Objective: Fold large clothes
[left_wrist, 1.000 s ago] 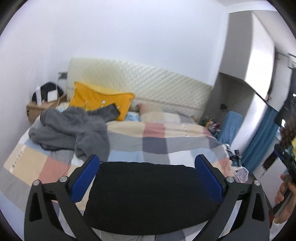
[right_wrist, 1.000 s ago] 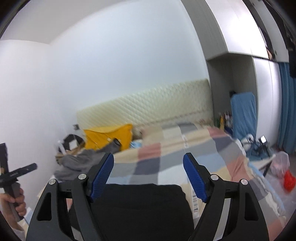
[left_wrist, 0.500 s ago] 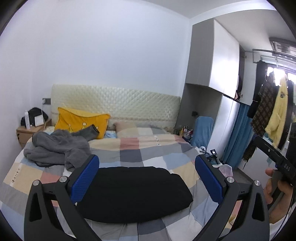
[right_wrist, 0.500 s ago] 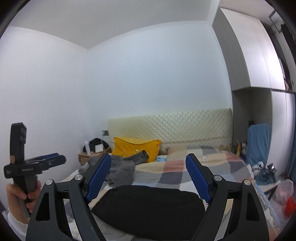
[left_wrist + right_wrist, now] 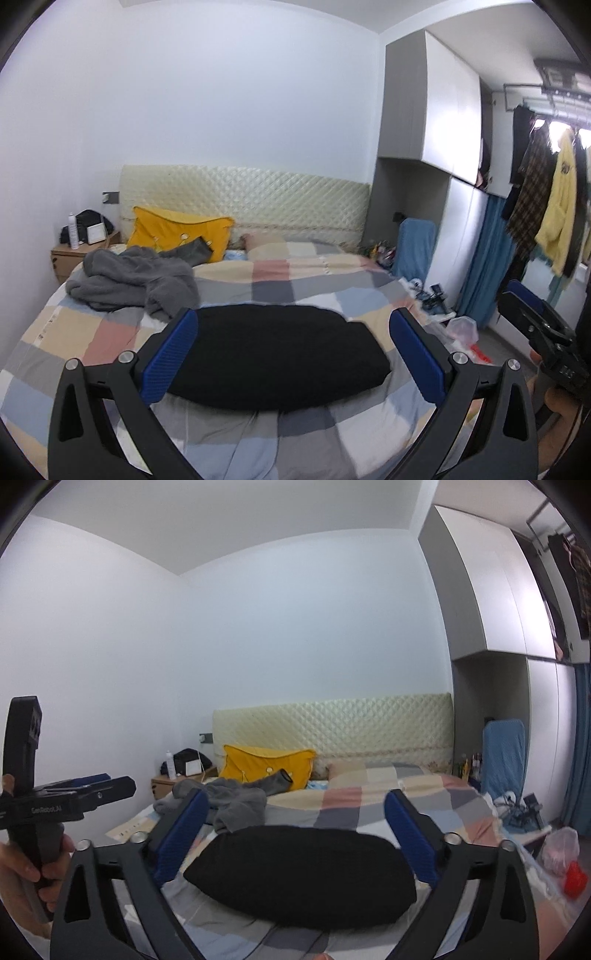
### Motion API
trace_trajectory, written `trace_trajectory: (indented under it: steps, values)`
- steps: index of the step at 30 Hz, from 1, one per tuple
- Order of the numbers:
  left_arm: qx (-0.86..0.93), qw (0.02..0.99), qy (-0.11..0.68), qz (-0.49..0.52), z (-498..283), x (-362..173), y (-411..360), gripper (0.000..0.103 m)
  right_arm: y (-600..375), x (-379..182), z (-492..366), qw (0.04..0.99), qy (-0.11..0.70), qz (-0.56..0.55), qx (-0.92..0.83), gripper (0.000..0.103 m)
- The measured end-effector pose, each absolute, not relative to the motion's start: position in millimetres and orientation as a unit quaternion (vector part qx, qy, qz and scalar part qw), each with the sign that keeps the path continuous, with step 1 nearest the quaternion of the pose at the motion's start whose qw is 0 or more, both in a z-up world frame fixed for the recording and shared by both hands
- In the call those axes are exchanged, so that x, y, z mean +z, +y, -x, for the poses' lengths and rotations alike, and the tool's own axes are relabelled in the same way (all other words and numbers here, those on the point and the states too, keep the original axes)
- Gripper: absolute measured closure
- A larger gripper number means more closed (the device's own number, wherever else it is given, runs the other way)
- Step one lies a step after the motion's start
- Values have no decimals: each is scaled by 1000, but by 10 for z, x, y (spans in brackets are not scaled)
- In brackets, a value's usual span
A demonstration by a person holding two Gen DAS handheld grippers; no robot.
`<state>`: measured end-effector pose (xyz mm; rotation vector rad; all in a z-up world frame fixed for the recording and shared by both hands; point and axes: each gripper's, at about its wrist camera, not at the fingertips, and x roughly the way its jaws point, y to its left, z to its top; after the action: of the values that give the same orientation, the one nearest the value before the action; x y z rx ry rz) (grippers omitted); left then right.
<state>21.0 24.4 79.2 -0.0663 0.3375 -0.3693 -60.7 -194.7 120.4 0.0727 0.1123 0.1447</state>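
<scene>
My left gripper (image 5: 293,354) hangs above the bed (image 5: 295,273), jaws wide apart, gripping nothing. A folded black garment (image 5: 273,354) lies flat on the checked quilt. A crumpled grey garment (image 5: 129,282) sits beside the yellow pillow (image 5: 173,236).

White walls (image 5: 221,110), quilted headboard (image 5: 258,195), grey wardrobe (image 5: 443,129).

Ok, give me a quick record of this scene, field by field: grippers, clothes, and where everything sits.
left gripper: open, holding nothing, above the bed
right gripper: open, holding nothing
black garment: folded flat on the checked blanket, near edge
grey garment: crumpled heap, far left, by the yellow pillow
nightstand: left of the bed
</scene>
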Motion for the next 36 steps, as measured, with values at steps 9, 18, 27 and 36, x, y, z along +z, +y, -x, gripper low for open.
trace_trajectory:
  steps: [9,18,27,36]
  values:
    - [-143,967,209,36,-170,311,214,0,-1793,656,591,990,118,-46,64,1]
    - [-118,960,252,39,-203,-76,208,0,-1761,197,578,982,173,-58,42,1]
    - [-88,956,279,26,-221,-329,232,0,-1797,-46,554,980,187,-57,18,1]
    - [-63,952,299,16,-233,-497,276,0,-1819,-149,484,976,208,-55,17,1]
